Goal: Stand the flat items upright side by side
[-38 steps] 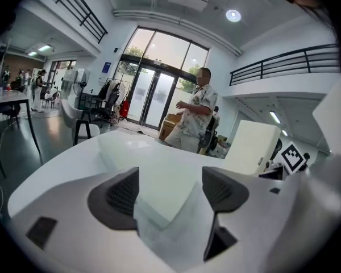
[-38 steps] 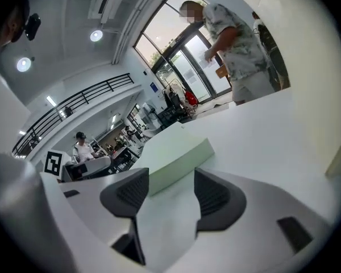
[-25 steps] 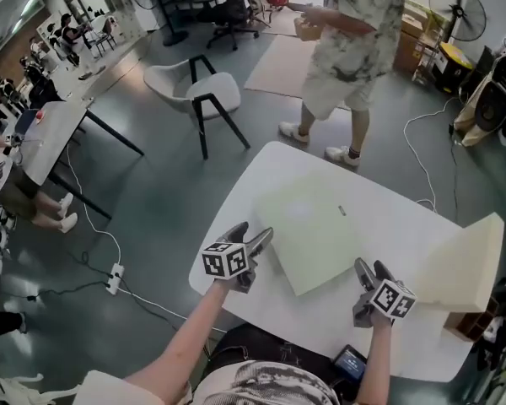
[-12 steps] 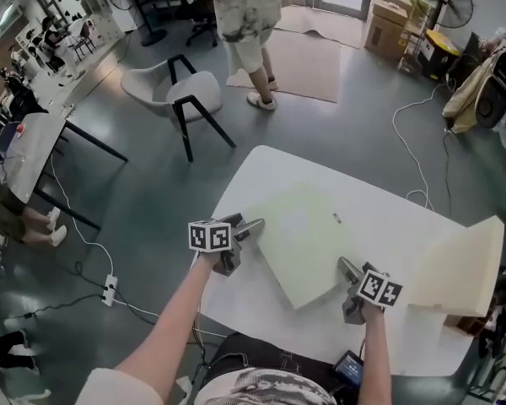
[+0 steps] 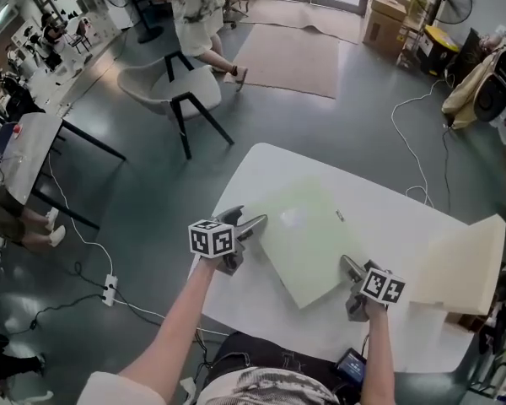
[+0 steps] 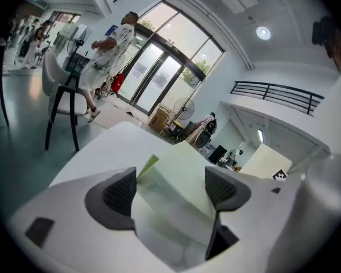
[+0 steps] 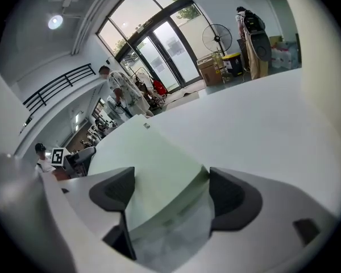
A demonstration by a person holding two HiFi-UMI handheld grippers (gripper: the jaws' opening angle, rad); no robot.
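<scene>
From the head view, a pale green board (image 5: 308, 239) lies flat on the white counter (image 5: 388, 213), with the left gripper (image 5: 251, 224) at its left corner, the right gripper (image 5: 347, 265) at its right corner and a cream board (image 5: 460, 268) at the counter's right end. The left gripper view shows its jaws, just opened, standing wide with the green corner between them, pads not pressing it. The right gripper view shows the same: jaws just opened, wide, around the opposite corner.
</scene>
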